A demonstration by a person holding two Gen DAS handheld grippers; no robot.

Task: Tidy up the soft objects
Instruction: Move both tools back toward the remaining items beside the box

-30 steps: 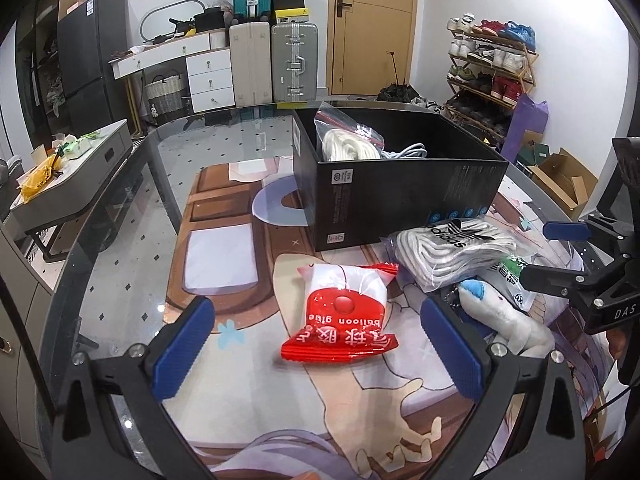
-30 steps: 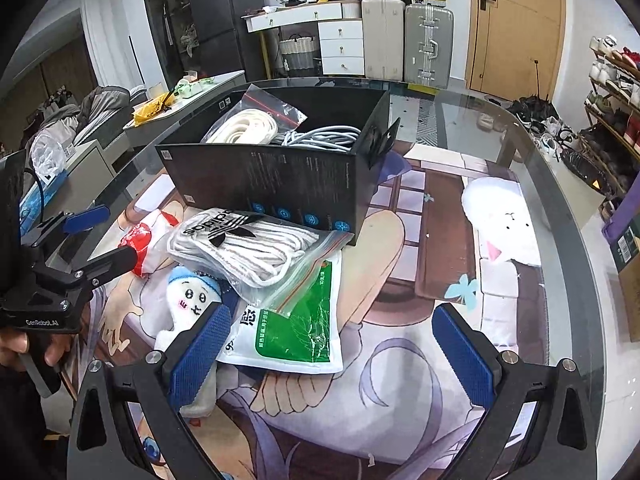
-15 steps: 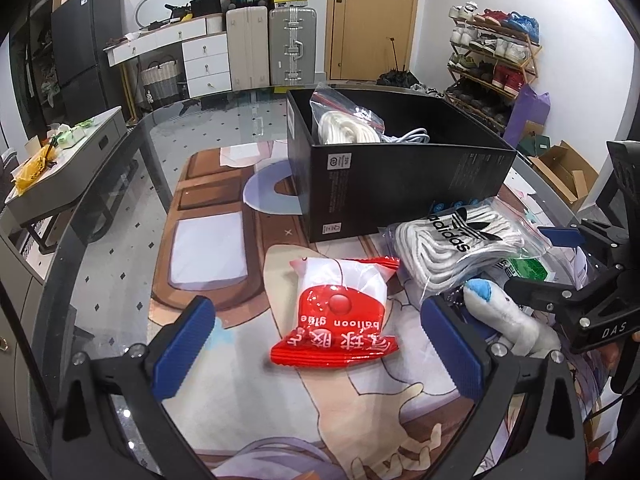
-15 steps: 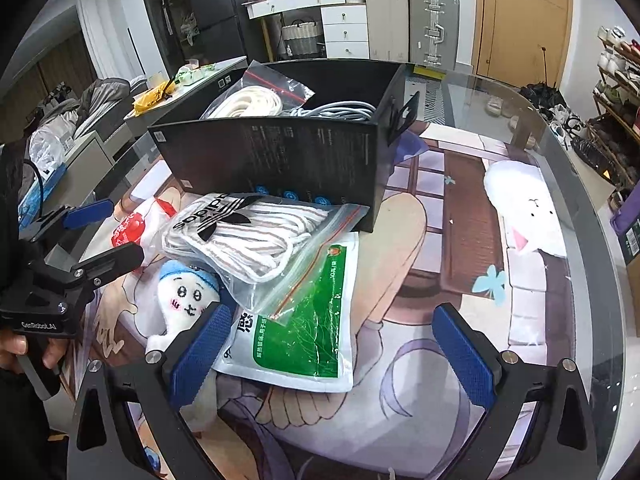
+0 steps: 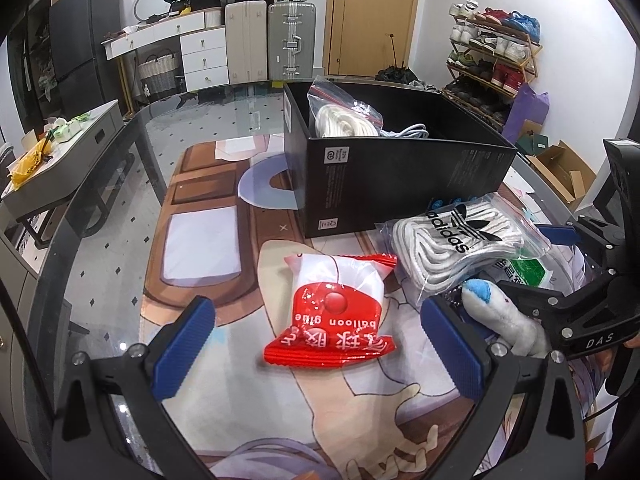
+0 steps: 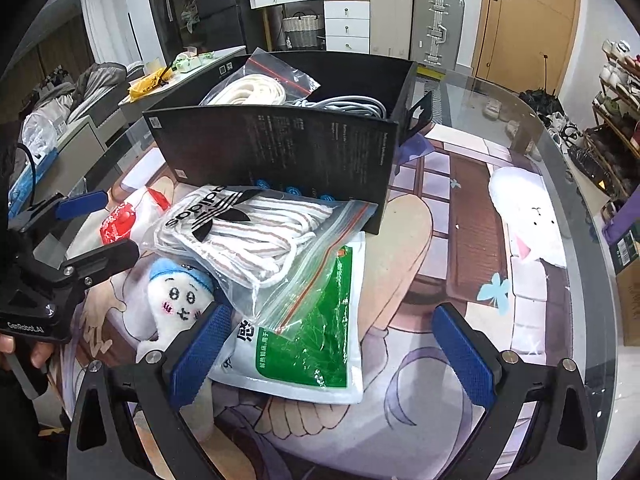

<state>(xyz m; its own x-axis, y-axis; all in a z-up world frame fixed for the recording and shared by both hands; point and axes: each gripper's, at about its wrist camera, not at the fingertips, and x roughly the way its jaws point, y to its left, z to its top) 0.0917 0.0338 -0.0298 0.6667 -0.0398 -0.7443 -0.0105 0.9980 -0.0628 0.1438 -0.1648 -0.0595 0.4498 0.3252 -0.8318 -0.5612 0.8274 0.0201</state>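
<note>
A black box [image 5: 400, 176] [image 6: 280, 152] stands on the table with a bagged white rope [image 5: 344, 120] and a grey cable [image 6: 348, 104] inside. In front of it lie a red balloon-glue pack [image 5: 336, 312], an adidas zip bag of cord [image 5: 460, 244] [image 6: 248, 232], a green-and-white pack [image 6: 312, 336] and a white plush with a blue cap [image 6: 176, 300] [image 5: 500, 320]. My left gripper [image 5: 320, 348] is open just above the red pack. My right gripper [image 6: 332, 344] is open over the green pack. Both are empty.
A white bunny plush [image 6: 528, 216] lies at the table's right side. The glass table edge [image 5: 100, 208] curves round the printed mat. Suitcases [image 5: 292, 40], a drawer unit [image 5: 200, 56] and a shoe rack [image 5: 492, 60] stand behind.
Both grippers have moved forward and down toward the packs, which now look larger and nearer. Nothing has been picked up or shifted.
</note>
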